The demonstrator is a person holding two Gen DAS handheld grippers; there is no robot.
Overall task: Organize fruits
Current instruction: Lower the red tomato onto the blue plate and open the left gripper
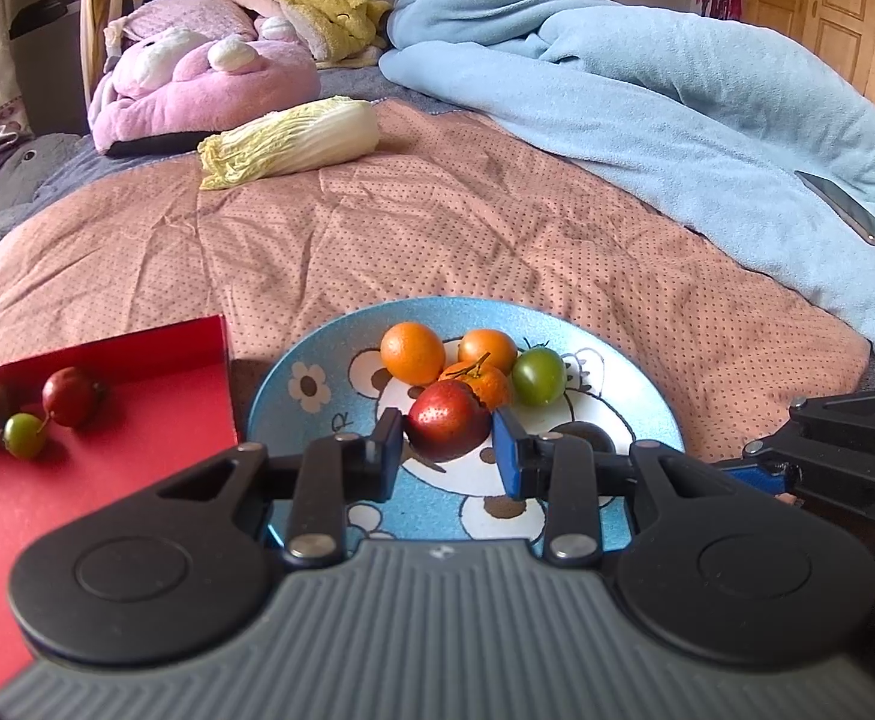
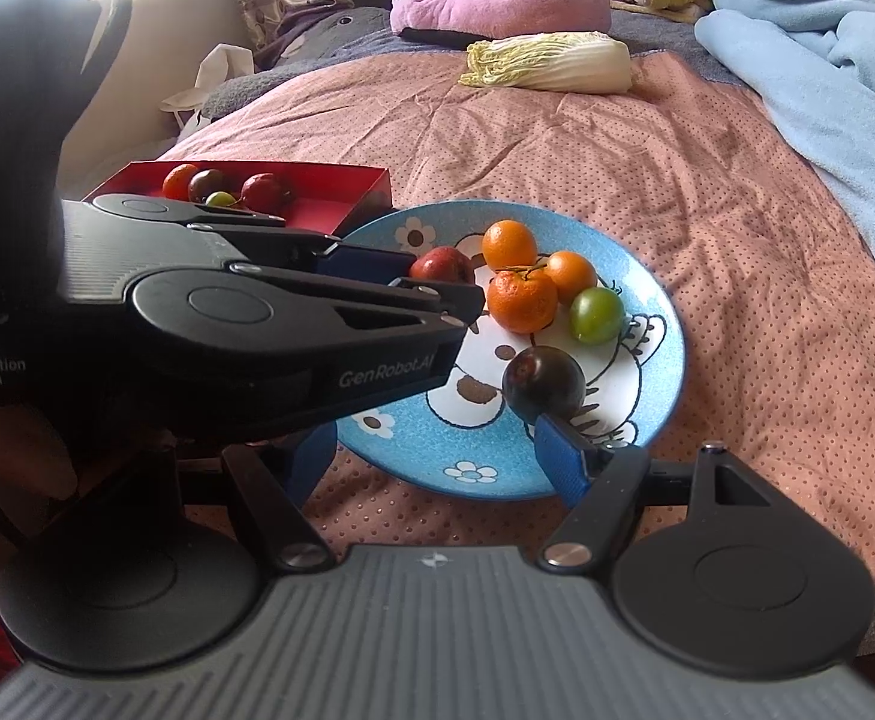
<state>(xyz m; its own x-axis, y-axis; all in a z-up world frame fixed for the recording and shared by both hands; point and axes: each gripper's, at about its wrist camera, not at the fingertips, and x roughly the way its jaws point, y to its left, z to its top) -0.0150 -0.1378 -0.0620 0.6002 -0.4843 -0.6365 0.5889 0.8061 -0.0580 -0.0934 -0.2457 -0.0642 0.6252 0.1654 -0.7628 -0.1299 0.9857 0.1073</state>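
A blue bear-print plate (image 1: 293,372) (image 2: 647,396) lies on the pink dotted bedspread. On it are three oranges (image 1: 412,353) (image 2: 509,245), a green tomato (image 1: 537,376) (image 2: 596,315), a red tomato (image 1: 446,420) (image 2: 437,261) and a dark purple tomato (image 2: 544,387). My left gripper (image 1: 448,447) (image 2: 446,279) is shut on the red tomato, blue pads against both its sides. My right gripper (image 2: 437,462) is open at the plate's near edge, its right fingertip (image 2: 560,462) just under the dark tomato. A red tray (image 1: 107,480) (image 2: 317,210) to the left holds several small tomatoes.
A napa cabbage (image 1: 293,141) (image 2: 548,63) lies farther back on the bedspread. Pink plush toys (image 1: 209,84) sit behind it. A light blue blanket (image 1: 647,90) fills the right side, with a phone (image 1: 851,213) on it. The tray's corner overlaps the plate's left rim.
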